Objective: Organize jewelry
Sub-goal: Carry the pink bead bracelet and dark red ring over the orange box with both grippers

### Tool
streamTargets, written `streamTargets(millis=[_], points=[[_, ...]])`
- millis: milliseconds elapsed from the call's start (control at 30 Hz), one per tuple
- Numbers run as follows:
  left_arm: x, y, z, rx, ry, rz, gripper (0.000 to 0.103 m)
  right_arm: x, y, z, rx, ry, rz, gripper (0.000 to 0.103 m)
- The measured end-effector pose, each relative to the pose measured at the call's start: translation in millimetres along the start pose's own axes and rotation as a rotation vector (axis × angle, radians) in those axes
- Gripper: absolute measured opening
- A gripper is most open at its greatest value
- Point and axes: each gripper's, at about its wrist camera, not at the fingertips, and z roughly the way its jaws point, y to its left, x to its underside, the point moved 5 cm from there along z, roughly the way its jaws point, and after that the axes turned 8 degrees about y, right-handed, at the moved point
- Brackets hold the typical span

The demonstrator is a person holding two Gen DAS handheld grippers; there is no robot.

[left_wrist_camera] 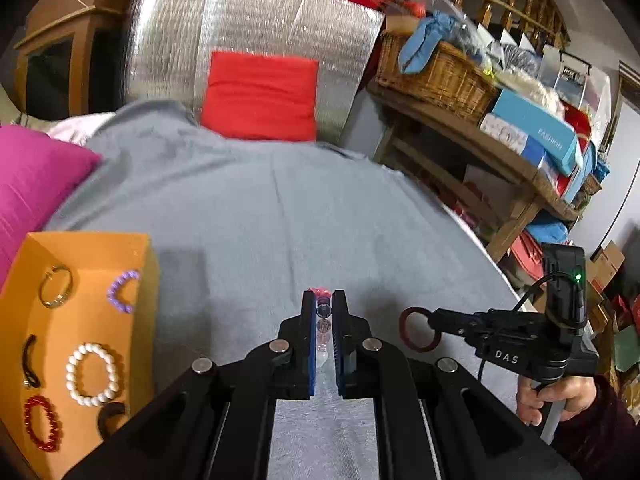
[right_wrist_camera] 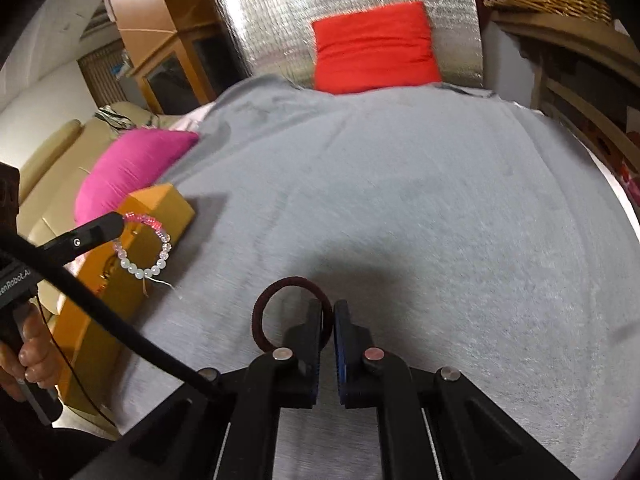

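Note:
My left gripper (left_wrist_camera: 324, 300) is shut on a pink and clear bead bracelet (left_wrist_camera: 323, 334), held above the grey cloth; the bracelet also hangs from its tip in the right wrist view (right_wrist_camera: 146, 246). My right gripper (right_wrist_camera: 327, 308) is shut on a dark maroon hair tie (right_wrist_camera: 276, 312), which also shows in the left wrist view (left_wrist_camera: 418, 330). An orange box (left_wrist_camera: 24, 272) at the left holds a gold ring bracelet (left_wrist_camera: 56, 286), a purple bead bracelet (left_wrist_camera: 122, 290), a white pearl bracelet (left_wrist_camera: 93, 374), a red bead bracelet (left_wrist_camera: 40, 422) and dark pieces.
A grey cloth (left_wrist_camera: 280, 208) covers the bed. A magenta pillow (left_wrist_camera: 32, 176) lies left of the box. A red cushion (left_wrist_camera: 260, 96) leans on a silver foil panel (left_wrist_camera: 240, 28) at the back. A cluttered wooden shelf (left_wrist_camera: 500, 152) stands at the right.

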Motion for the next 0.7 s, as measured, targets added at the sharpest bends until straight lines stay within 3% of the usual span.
streamTargets(millis=[367,700], points=[[0,36,-89,-0.07,-0.149,-0.024,0.007,-17,109,-13,-0.119,-0.064,-0.143,0.007],[31,102,-148,-0.207,-0.198,-0.119,0.007,-7,227,-4,-0.214,-0.048,-0.334,0.007]])
